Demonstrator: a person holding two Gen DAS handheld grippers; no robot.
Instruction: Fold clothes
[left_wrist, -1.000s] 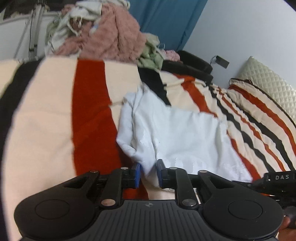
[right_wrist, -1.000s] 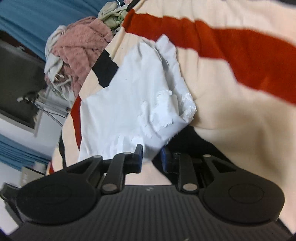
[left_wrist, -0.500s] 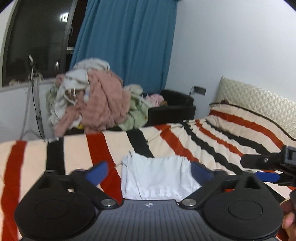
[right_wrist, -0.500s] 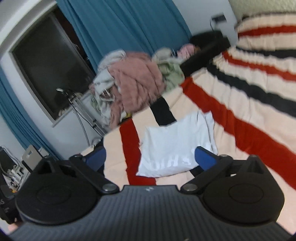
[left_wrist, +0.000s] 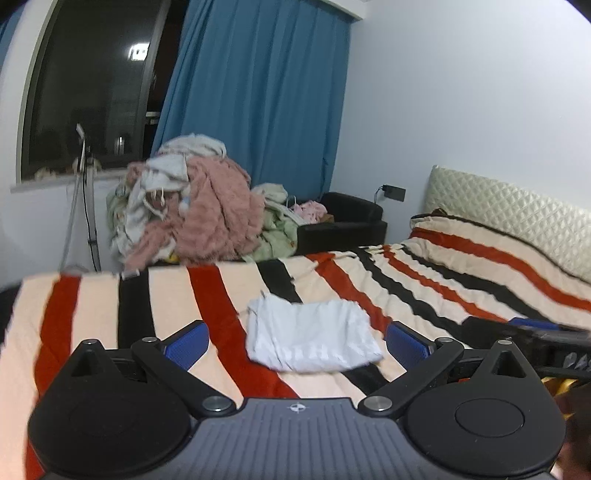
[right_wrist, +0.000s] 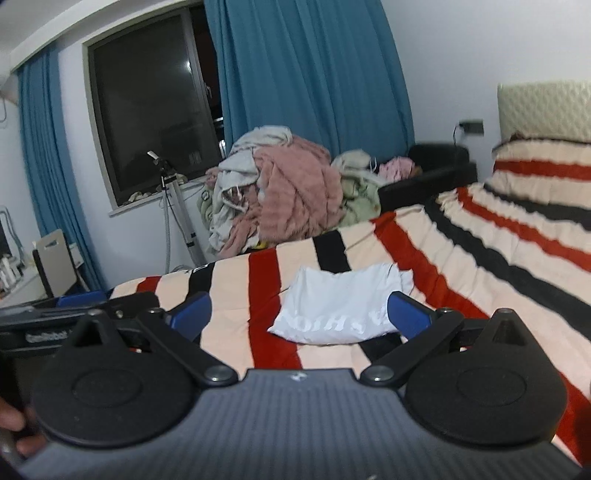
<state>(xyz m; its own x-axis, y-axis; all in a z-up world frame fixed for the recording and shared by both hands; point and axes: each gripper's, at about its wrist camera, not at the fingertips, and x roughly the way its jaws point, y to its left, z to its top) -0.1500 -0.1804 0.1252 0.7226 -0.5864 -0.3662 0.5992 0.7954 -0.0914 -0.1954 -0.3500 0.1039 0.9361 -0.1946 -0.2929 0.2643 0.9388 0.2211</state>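
A folded white garment (left_wrist: 312, 334) lies flat on the striped bed cover (left_wrist: 424, 280), with pale lettering along its near edge. It also shows in the right wrist view (right_wrist: 341, 308). My left gripper (left_wrist: 297, 341) is open and empty, held above and back from the garment. My right gripper (right_wrist: 299, 314) is open and empty too, also back from the garment. The right gripper's body (left_wrist: 535, 338) shows at the right edge of the left wrist view. The left gripper's body (right_wrist: 74, 314) shows at the left of the right wrist view.
A heap of unfolded clothes (left_wrist: 192, 218) sits beyond the far edge of the bed, also in the right wrist view (right_wrist: 280, 188). A black armchair (left_wrist: 343, 225) stands by blue curtains (left_wrist: 255, 110). The quilted headboard (left_wrist: 509, 206) is at the right. A stand (right_wrist: 177, 214) is under the window.
Both grippers let go of the white garment, opened wide and pulled up and back. The garment now lies folded on the bed.
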